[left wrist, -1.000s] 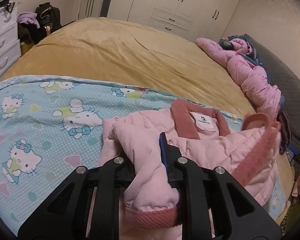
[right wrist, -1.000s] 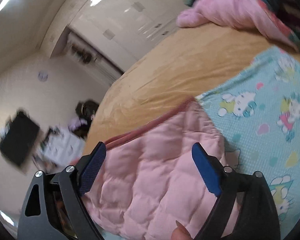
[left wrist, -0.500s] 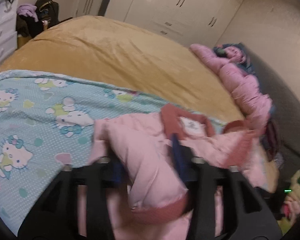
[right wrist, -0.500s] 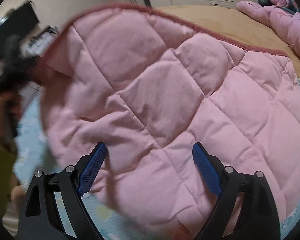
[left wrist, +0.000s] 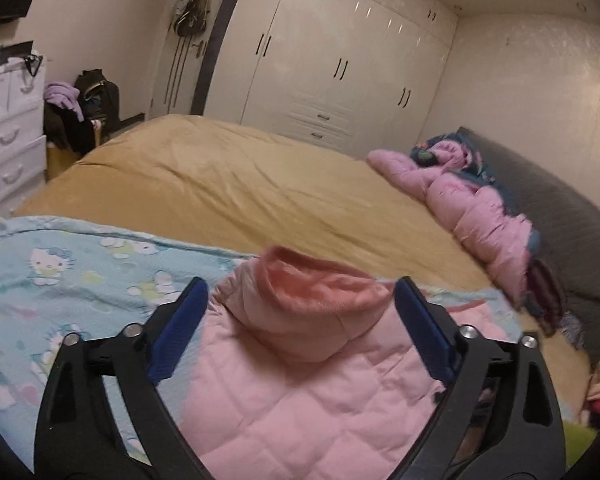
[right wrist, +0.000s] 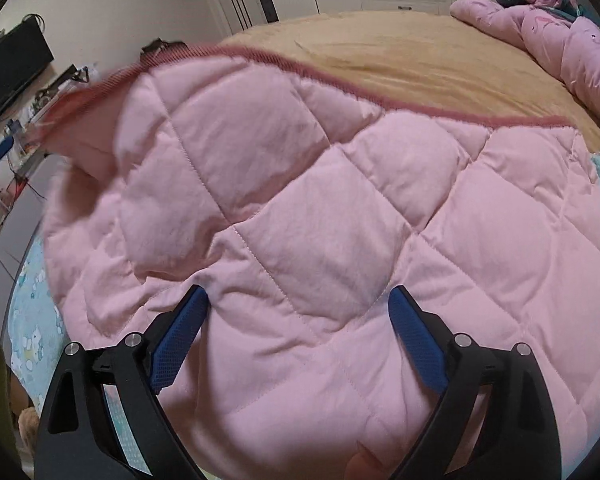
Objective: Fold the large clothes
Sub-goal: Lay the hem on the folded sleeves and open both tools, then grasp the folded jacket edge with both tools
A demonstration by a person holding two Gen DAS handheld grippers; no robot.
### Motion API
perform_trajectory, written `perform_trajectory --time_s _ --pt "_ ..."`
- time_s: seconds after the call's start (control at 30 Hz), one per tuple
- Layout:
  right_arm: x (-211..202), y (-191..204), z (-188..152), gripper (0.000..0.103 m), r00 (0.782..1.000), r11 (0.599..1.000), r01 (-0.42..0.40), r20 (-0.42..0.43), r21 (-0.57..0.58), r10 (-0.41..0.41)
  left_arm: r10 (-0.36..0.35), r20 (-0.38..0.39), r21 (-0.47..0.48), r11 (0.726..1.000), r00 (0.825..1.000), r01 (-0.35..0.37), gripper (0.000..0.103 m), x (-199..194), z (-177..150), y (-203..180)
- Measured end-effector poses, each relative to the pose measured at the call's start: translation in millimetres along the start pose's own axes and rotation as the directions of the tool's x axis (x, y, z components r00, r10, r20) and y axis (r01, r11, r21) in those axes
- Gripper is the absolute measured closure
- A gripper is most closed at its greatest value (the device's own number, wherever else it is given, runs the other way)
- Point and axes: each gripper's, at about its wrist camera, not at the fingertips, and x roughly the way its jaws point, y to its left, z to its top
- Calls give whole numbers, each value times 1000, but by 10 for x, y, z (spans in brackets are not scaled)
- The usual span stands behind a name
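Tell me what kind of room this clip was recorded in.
A home bedroom, most likely: a large bed under a tan cover, a wall of white built-in wardrobes, and a white chest of drawers alongside.

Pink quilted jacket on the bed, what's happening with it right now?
A person is folding the pink quilted jacket on a Hello Kitty sheet spread over the bed. The left gripper has just been opening and stands wide, its pads clear of the folded-over sleeve lying between them. The right gripper is open too, hovering close over the jacket's quilted panel, whose ribbed hem faces the tan bedcover. Neither gripper grips anything.
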Motion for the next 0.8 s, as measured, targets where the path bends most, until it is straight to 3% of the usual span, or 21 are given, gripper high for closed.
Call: perform_trajectory --time_s 0.1,0.17,0.23,0.3,0.37,0.43,0.57,0.63,0.7,0.73,0.77,0.8 --pt "-284 -117 -27 13 997 999 -44 63 24 42 84 -91 53 995 992 -79 11 278 -170 119" --pt "-587 -377 -169 12 990 997 -47 136 54 39 117 -179 50 993 977 -110 11 513 -355 288" --pt "-850 -632 -185 12 980 996 -11 198 93 -7 103 -238 21 995 966 -101 11 668 -502 449" --pt "-1046 -939 -205 12 968 988 76 227 137 -106 73 -263 -12 997 962 -79 9 759 -594 556" --pt "-1171 -1324 -217 12 958 967 157 207 199 -198 26 -282 -42 998 959 -40 9 839 -669 647" --pt "-1151 -1646 -263 12 966 956 182 138 231 -217 -12 -291 -51 999 957 -3 9 922 -725 667" --pt "-971 -1868 -354 13 968 949 214 76 230 -237 -85 -292 -38 996 953 77 9 983 -739 532" --pt "-864 -1849 -351 20 971 952 203 78 231 -226 -63 -280 1 998 958 65 10 987 -744 437" --pt "-770 -1834 -270 30 974 955 188 85 229 -212 -40 -269 17 999 962 46 20 1000 -724 373" --pt "-722 -1817 -245 37 974 958 181 91 224 -206 -16 -268 23 999 963 23 36 1013 -712 348" --pt "-676 -1790 -222 41 971 956 198 86 217 -221 10 -269 29 1000 963 -3 60 1027 -705 339" --pt "-651 -1753 -203 59 970 957 205 84 204 -226 15 -263 32 999 965 -7 71 1027 -701 342"
